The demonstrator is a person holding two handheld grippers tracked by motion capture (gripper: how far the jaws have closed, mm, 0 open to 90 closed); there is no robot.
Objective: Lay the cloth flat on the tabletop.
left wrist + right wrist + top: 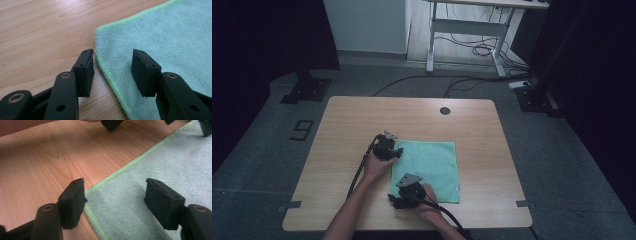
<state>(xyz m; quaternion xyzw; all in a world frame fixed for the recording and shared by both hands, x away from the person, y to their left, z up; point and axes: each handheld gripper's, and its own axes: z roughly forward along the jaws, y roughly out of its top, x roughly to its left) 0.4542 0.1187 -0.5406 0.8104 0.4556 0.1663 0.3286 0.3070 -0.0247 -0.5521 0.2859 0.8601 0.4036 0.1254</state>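
Your cloth (429,169) lies flat on the table (342,125), just toward 5 o'clock of its middle. Both tools gape over its 9 o'clock edge: left tool (112,72) at the far corner, right tool (115,202) at the near. Nothing is pinched; any lifting or folding remains.

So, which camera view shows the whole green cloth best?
The high view: there the green cloth lies flat on the table with all four edges visible. The left gripper view shows one corner and its stitched edge between the open left claw. The right gripper view shows another corner at the open right claw.
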